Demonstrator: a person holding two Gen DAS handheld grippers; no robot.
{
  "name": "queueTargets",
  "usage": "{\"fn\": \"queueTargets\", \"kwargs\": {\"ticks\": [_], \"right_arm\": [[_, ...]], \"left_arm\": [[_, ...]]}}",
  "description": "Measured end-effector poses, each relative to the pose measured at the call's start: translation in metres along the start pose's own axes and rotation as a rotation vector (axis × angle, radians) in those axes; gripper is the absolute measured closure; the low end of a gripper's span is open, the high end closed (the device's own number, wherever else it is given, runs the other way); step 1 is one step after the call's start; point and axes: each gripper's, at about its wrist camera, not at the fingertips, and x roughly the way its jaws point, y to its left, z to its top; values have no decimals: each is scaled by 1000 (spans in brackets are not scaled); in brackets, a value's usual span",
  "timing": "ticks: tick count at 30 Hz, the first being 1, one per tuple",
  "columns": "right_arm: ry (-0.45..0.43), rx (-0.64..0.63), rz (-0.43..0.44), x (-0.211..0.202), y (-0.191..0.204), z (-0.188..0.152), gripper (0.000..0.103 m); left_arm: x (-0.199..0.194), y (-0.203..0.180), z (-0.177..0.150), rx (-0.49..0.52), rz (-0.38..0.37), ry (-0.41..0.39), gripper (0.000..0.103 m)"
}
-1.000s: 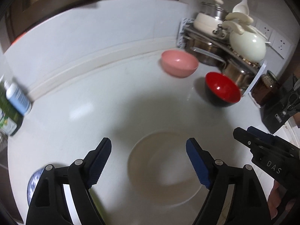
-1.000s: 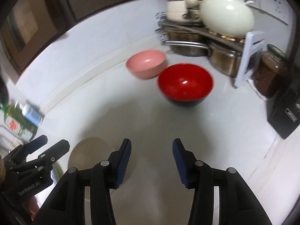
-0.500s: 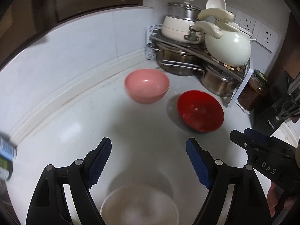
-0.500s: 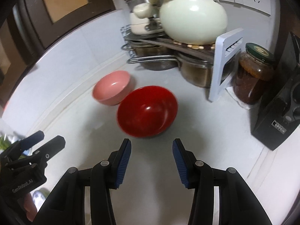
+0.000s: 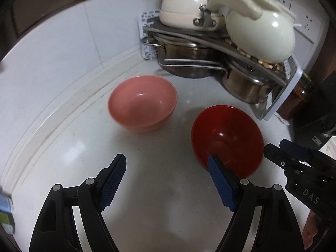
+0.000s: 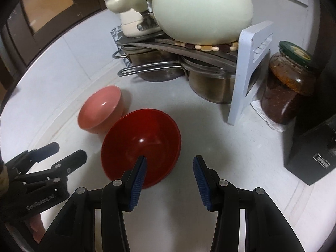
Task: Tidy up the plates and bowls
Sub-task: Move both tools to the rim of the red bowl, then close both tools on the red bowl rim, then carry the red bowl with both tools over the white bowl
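Two bowls sit upright on the white counter (image 5: 63, 147) in the far corner: a pink bowl (image 5: 142, 103) to the left and a red bowl (image 5: 226, 138) just right of it and nearer, close but apart in the left wrist view, overlapping in the right one. Behind them a rack (image 6: 247, 67) carries steel pots (image 5: 189, 63) below and a pale round pot (image 6: 201, 10) on top.

Only the right wrist view shows the brown jar (image 6: 287, 86) with a green lid clearly, and the black box (image 6: 315, 155) beside it; only the left wrist view catches a bottle edge (image 5: 5, 210) at far left.

The left gripper (image 5: 166, 182) stands wide, holding nothing. The right gripper (image 6: 170, 176) is spread too, its left finger over the red bowl's near rim.

A second ago a cream bowl lay between the left fingers; it has gone from view, and both grippers have come much nearer the bowls.
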Motion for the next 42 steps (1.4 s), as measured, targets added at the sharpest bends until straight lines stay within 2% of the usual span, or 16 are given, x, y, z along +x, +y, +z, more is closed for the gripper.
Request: {"fn": "queueTargets", "kwargs": {"ticks": [5, 11, 13, 17, 20, 22, 27, 31, 42], "right_arm": [[29, 30, -1, 19, -6, 7, 56], [57, 54, -3, 35, -11, 8, 57], [70, 62, -6, 40, -12, 8, 63], [97, 78, 11, 50, -14, 6, 71], [106, 83, 16, 54, -14, 6, 81], [104, 88, 35, 56, -14, 7, 87], [98, 70, 29, 55, -10, 8, 89], [109, 79, 29, 56, -11, 8, 90], [120, 63, 50, 35, 2, 5, 90]], "left_arm": [[24, -3, 11, -11, -25, 42, 24], [50, -9, 20, -20, -58, 97, 37], [57, -10, 22, -30, -68, 116, 41], [72, -11, 23, -47, -93, 161, 55], [79, -12, 23, -55, -114, 195, 70], [82, -12, 23, -55, -132, 204, 74], [84, -20, 25, -33, -152, 215, 91], [81, -24, 25, -19, -128, 208, 92], [45, -13, 15, -72, -144, 197, 92]]}}
